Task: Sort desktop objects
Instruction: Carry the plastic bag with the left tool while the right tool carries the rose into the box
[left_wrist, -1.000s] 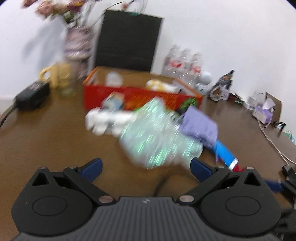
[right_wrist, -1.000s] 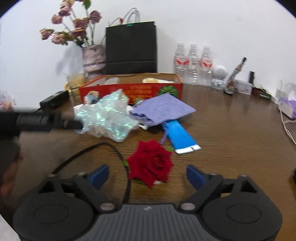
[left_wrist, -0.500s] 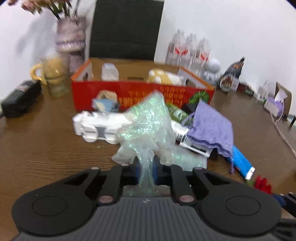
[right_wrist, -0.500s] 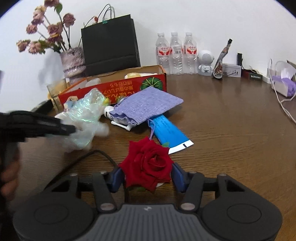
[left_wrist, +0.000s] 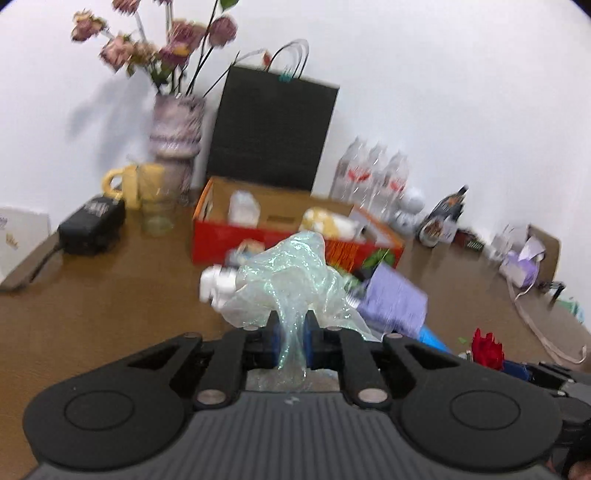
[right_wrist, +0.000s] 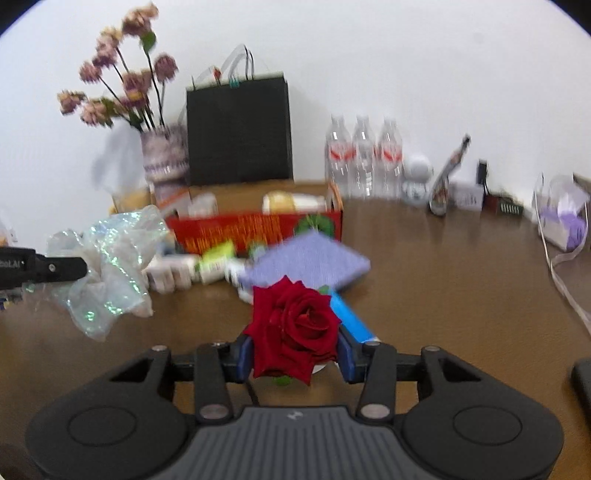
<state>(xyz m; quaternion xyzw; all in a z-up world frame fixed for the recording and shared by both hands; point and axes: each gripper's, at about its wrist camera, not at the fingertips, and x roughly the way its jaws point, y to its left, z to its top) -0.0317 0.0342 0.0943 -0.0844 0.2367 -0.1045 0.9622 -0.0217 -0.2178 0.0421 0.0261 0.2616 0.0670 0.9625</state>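
Wrapper-wise, the left wrist view has the left claw (left_wrist: 291, 341) clamped on the crinkly iridescent wrapper (left_wrist: 291, 280), held off the table (left_wrist: 110, 302), with the red box (left_wrist: 291, 236) dead ahead, just beyond it. Right wrist view: right claw (right_wrist: 295, 356) squeezing the red rose (right_wrist: 295, 328), box (right_wrist: 255, 229) ahead and slightly left, past the purple pouch (right_wrist: 310, 262), so the left one looks closer.

Before the red cardboard box printed with orange lettering (right_wrist: 255, 230) lie an iridescent, green-glinting clear plastic bag (left_wrist: 291, 273) and a lilac woven pouch (right_wrist: 306, 260). A deep red rose (right_wrist: 295, 330) sits nearest, beside a bright blue tube (right_wrist: 352, 321).
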